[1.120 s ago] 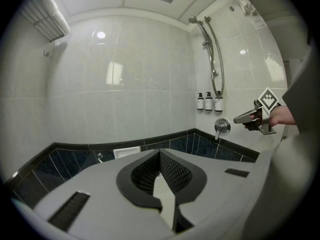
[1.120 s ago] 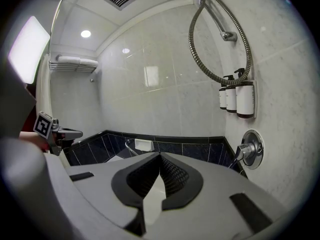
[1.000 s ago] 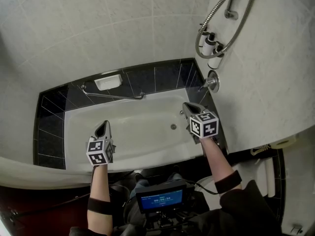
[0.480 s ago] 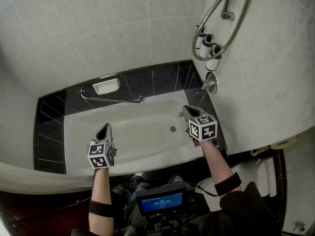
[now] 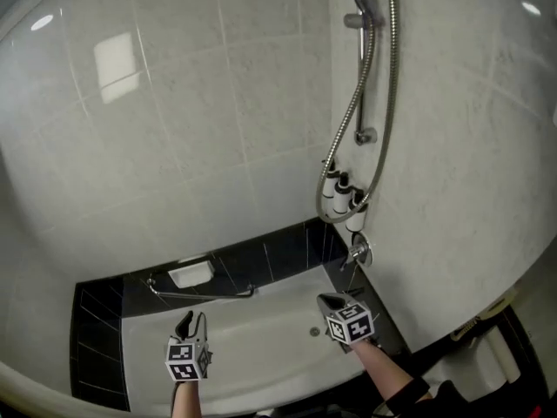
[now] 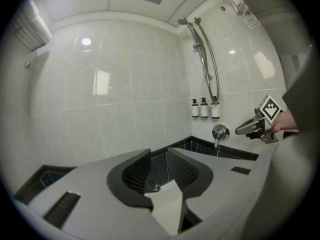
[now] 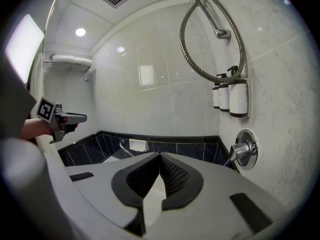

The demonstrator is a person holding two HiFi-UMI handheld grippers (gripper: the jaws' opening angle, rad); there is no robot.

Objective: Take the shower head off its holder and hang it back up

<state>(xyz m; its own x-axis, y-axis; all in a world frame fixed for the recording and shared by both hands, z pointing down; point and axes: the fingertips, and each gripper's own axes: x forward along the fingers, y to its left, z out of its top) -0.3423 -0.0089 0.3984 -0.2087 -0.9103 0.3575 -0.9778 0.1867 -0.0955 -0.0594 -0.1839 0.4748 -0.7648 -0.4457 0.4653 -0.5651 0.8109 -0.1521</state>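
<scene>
— Fingers (image 6: 134,170) on the left gripper (image 6: 159,154) are just spreading apart, with nothing sitting between them.
— And the right gripper (image 7: 159,158)?
— Its jaws are pressing together, empty. Both are hovering over the tub (image 5: 261,348).
— Where is the shower head (image 6: 183,21)?
— Hanging in its holder (image 5: 353,21), high on the far right wall, well apart from both. The hose (image 5: 389,103) is looping down below.

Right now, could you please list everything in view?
shower head: one, chrome, atop the wall rail
shower hose: one, metal, looping down the right wall
bottles: three, white, wall-mounted beside the hose loop
tap handle: one, chrome, below the bottles
bathtub: one, white, beneath both grippers
grab bar: one, chrome, dark tiles behind tub
soap dish: one, white, above grab bar
left gripper: one, grey, over tub, jaws just been opening, empty
right gripper: one, grey, near tap, shut
</scene>
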